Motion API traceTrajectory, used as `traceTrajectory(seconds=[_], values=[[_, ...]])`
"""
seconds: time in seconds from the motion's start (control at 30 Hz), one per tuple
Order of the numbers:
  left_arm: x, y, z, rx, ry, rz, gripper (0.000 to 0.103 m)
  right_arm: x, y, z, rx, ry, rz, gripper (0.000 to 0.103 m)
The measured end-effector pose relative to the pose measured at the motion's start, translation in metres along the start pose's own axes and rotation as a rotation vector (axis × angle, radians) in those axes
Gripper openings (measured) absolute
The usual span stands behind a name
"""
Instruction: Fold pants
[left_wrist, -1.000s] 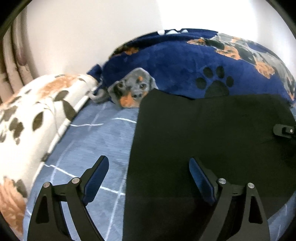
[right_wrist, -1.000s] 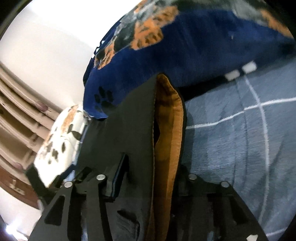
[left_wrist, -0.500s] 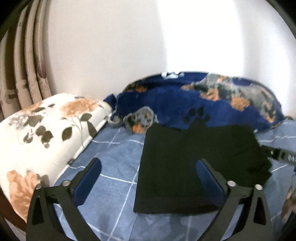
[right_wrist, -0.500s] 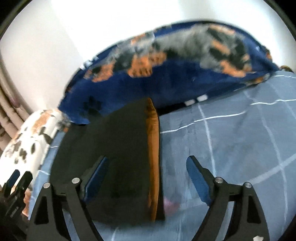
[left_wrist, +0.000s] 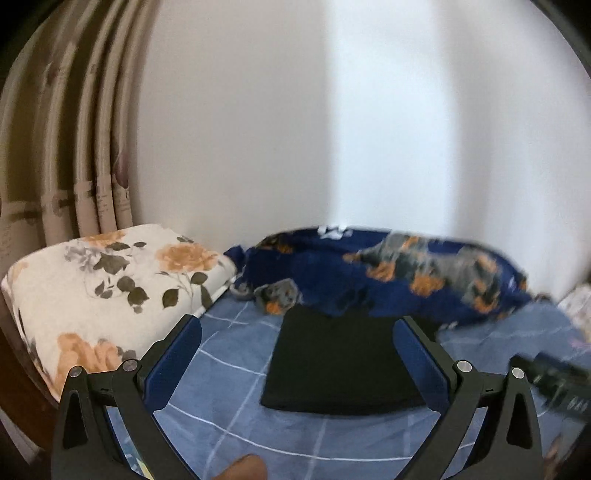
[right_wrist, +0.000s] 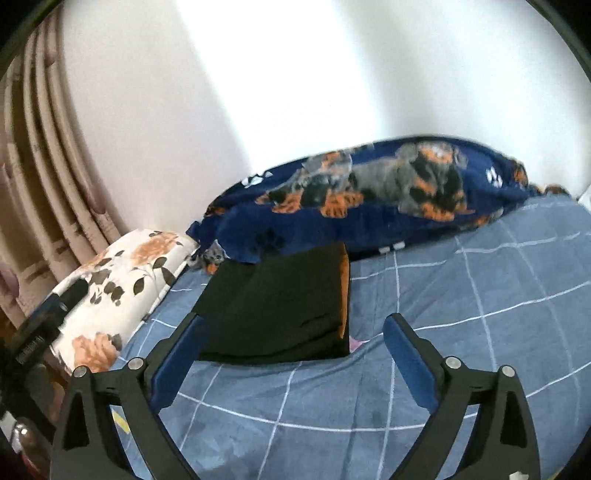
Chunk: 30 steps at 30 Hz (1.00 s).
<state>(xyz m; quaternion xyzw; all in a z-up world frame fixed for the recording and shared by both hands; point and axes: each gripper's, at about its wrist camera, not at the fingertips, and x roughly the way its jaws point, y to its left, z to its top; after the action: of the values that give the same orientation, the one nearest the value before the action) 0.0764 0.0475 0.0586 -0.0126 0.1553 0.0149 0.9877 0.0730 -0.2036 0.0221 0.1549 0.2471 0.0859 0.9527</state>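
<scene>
So the pants (right_wrist: 280, 306) are lying on the bed (right_wrist: 461, 332) as a flat black rectangle, folded up, with an orange lining showing along the right edge in the right wrist view. The far edge sits right up against the navy dog-print blanket (right_wrist: 369, 199) bunched along the wall (left_wrist: 332, 110). Off to the left there's a floral pillow (left_wrist: 110, 295) and beyond that the curtain (left_wrist: 74, 147).

My left tool (left_wrist: 297, 339) is spread as wide as it goes and has nothing in it, the blue pads (left_wrist: 173, 365) just frame the pants from above without touching. My right tool (right_wrist: 291, 339) is nearly as wide and its jaws are opening a bit more, also empty, with the near edge of the pants showing between the fingers but clear of them. The right tool also pokes in at the right edge of the left view, pretty blurry. Both are up off the sheet
</scene>
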Motion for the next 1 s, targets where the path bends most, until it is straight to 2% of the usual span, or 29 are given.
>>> traceTrajectory(seconds=[0.07, 0.2, 0.43, 0.67, 1.0], values=[[-0.015, 0.002, 0.003, -0.021, -0.03, -0.01, 0.103, -0.015, 0.007, -0.001, -0.019, -0.017, 0.011, 0.097], [-0.029, 0.0, 0.009, 0.007, 0.022, -0.027, 0.103, -0.038, 0.016, -0.003, -0.034, -0.043, 0.026, 0.097], [-0.049, 0.0, 0.007, -0.02, 0.036, -0.037, 0.103, -0.06, 0.033, -0.007, -0.095, -0.068, -0.008, 0.097], [-0.054, -0.006, -0.002, 0.011, 0.038, -0.036, 0.103, -0.075, 0.047, -0.013, -0.15, -0.097, -0.041, 0.098], [-0.056, -0.028, -0.013, 0.081, 0.051, -0.066, 0.103, -0.083, 0.046, -0.017, -0.153, -0.085, -0.062, 0.099]])
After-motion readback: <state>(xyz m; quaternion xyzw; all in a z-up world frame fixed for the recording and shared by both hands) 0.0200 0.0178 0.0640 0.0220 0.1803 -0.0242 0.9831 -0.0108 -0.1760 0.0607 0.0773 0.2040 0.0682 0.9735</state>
